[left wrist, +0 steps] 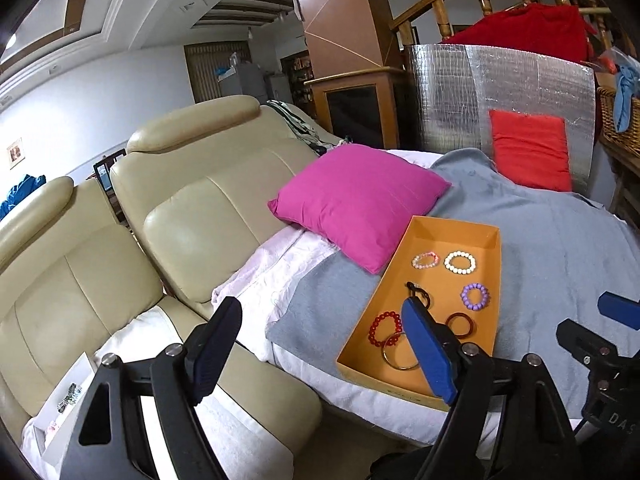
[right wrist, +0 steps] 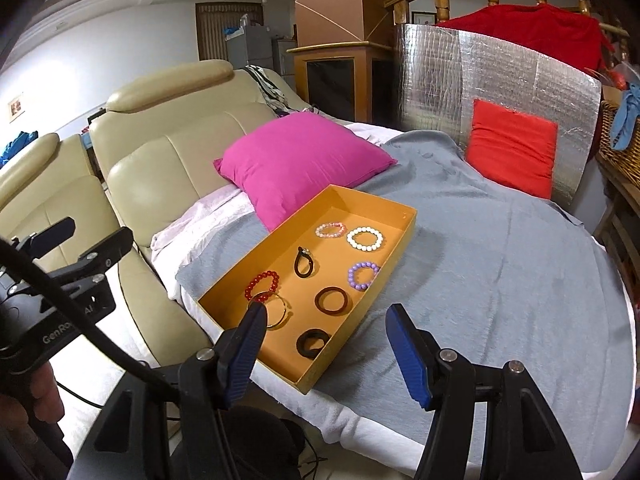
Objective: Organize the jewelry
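An orange tray (left wrist: pixel 490 280) (right wrist: pixel 276 244) lies on the grey blanket and holds several bracelets: pink (right wrist: pixel 330 229), white (right wrist: pixel 365 238), purple (right wrist: pixel 363 275), red beads (right wrist: pixel 262 283), a gold bangle (right wrist: pixel 276 312), a brown ring (right wrist: pixel 331 300) and two black bands (right wrist: pixel 303 266). My left gripper (left wrist: pixel 320 352) is open and empty, above the sofa seat left of the tray. My right gripper (right wrist: pixel 326 352) is open and empty, just before the tray's near end. A white box (left wrist: pixel 66 396) with small jewelry sits on the sofa at lower left.
A magenta cushion (right wrist: pixel 296 160) touches the tray's far left side. A red cushion (right wrist: pixel 512 148) leans on a silver foil panel (right wrist: pixel 460 80) at the back. The beige leather sofa (left wrist: pixel 192 208) is on the left, a wicker basket (right wrist: pixel 618 140) at right.
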The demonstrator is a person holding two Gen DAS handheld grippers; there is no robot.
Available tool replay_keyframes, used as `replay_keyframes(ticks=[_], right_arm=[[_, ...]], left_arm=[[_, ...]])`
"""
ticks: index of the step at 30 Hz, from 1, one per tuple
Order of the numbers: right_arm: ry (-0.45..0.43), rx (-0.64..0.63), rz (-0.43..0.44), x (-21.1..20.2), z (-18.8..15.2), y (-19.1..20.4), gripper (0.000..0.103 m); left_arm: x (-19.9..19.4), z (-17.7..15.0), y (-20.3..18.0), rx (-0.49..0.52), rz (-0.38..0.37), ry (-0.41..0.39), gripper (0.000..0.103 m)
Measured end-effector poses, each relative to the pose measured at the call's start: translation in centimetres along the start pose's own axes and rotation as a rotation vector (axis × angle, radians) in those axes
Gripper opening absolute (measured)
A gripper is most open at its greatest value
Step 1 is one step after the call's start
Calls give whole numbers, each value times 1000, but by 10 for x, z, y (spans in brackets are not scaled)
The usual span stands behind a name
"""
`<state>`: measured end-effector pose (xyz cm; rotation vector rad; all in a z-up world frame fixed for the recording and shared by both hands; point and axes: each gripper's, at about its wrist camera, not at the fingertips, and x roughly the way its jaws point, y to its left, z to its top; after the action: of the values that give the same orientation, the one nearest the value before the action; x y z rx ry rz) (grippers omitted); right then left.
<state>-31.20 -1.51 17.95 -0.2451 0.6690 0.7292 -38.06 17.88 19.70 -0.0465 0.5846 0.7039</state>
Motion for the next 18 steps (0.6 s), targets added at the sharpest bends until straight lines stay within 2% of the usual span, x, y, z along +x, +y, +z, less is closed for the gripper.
replay_keyframes(ticks=[18], right_arm=[[3, 16, -5, 4, 3, 2, 66]], left_arm=[[4, 2, 2, -15, -2, 13, 82]])
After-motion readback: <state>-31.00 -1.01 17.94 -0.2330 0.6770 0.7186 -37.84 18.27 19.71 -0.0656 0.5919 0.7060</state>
